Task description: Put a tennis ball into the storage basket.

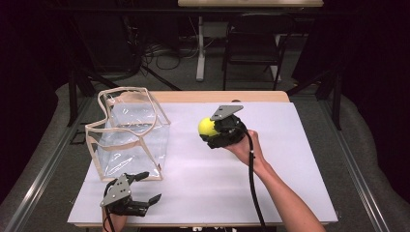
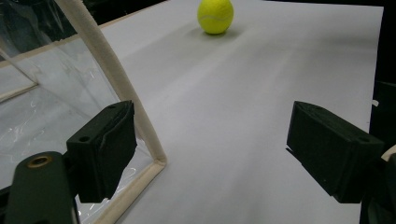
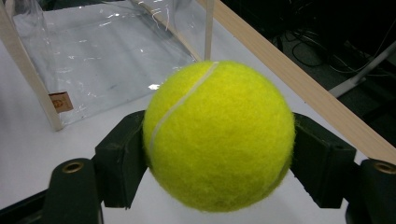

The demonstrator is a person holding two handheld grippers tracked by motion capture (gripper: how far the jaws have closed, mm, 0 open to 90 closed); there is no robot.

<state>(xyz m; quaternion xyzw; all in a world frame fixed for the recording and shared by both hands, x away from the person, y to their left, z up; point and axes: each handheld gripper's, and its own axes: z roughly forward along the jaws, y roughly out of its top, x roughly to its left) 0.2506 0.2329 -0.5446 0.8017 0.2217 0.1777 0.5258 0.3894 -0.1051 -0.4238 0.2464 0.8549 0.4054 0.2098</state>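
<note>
White tabletop (image 1: 290,159) with wooden far edge, dark room behind.

Tennis balls: I count one, yellow (image 1: 208,126)
Clear bags: I count one, beige-trimmed (image 1: 128,135)
Grippers: I count two, the left gripper (image 1: 147,187) and the right gripper (image 1: 211,129)
Tables: I see one under the work (image 1: 290,159), and another's edge behind (image 1: 251,3)
Folding chairs: I count one (image 1: 254,38)
</note>
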